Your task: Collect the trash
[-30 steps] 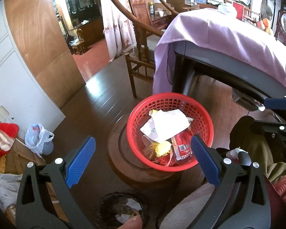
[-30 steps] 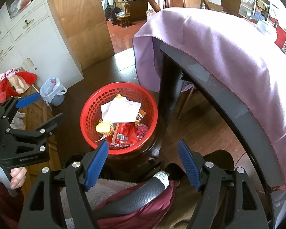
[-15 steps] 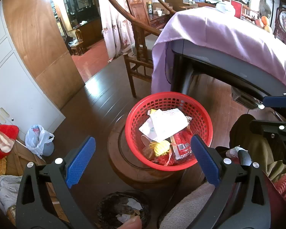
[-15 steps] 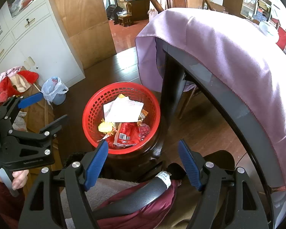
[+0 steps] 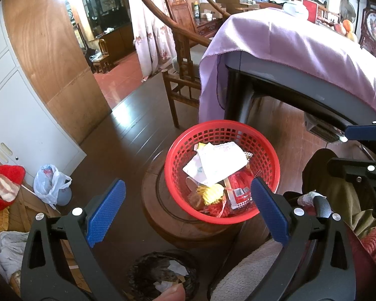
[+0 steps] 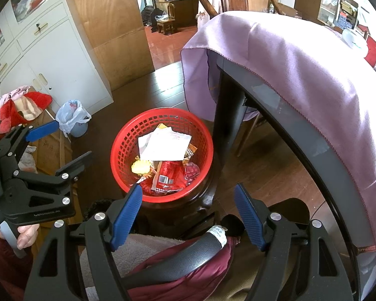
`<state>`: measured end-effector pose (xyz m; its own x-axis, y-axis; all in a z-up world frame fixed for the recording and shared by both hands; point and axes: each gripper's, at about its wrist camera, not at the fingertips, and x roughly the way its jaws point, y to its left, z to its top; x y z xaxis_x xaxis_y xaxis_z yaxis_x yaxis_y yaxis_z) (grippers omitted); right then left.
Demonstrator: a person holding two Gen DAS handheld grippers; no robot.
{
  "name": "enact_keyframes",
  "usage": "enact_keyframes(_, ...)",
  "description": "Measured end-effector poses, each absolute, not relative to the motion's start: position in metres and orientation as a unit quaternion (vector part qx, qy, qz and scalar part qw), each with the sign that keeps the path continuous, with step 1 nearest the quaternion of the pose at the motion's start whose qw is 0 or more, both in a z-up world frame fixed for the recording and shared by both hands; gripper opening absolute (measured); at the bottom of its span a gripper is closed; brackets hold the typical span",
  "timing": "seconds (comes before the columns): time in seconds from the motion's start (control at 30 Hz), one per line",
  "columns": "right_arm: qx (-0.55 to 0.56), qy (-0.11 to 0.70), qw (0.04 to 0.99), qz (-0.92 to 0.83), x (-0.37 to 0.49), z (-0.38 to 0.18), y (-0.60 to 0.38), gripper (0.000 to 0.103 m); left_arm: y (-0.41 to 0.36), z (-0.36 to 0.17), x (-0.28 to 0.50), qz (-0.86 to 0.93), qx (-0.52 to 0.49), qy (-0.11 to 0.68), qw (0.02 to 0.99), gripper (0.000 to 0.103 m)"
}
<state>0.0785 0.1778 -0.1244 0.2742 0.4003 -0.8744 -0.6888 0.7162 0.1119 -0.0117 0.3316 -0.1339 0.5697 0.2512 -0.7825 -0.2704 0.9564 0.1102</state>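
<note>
Below both grippers' spread, empty jaws, red basket [image 5: 268, 150] holds white paper [image 5: 220, 161] over wrappers [image 6: 166, 173].

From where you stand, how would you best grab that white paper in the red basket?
Come straight down from above and pinch the white paper at its raised, crumpled edge nearest the left hand-held gripper. It lies loosely on top of the other wrappers in the red basket, so probably nothing pins it.
</note>
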Motion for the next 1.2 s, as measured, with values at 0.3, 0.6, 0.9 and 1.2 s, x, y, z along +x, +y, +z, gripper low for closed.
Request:
enact_keyframes(0.3, -0.148, 0.492, 0.784, 0.349, 0.0777, -0.1239, 0.1779, 0.074, 0.3315, -0.1338, -0.0124, 0.147, -0.009, 0.44, 0.886, 0.096)
enact_keyframes(0.6, -0.147, 0.492, 0.784, 0.349, 0.0773, -0.1234, 0.1783, 0.074, 0.3311, -0.1342, -0.0124, 0.147, -0.009, 0.44, 0.886, 0.096)
enact_keyframes(0.9, -0.147, 0.492, 0.784, 0.349, 0.0772, -0.1233, 0.1788, 0.074, 0.3336, -0.1349, -0.0134, 0.142, -0.003, 0.439, 0.887, 0.096)
enact_keyframes(1.2, -0.148, 0.491, 0.784, 0.351, 0.0752, -0.1217, 0.1798, 0.074, 0.3329, -0.1349, -0.0131, 0.142, -0.003, 0.44, 0.887, 0.096)
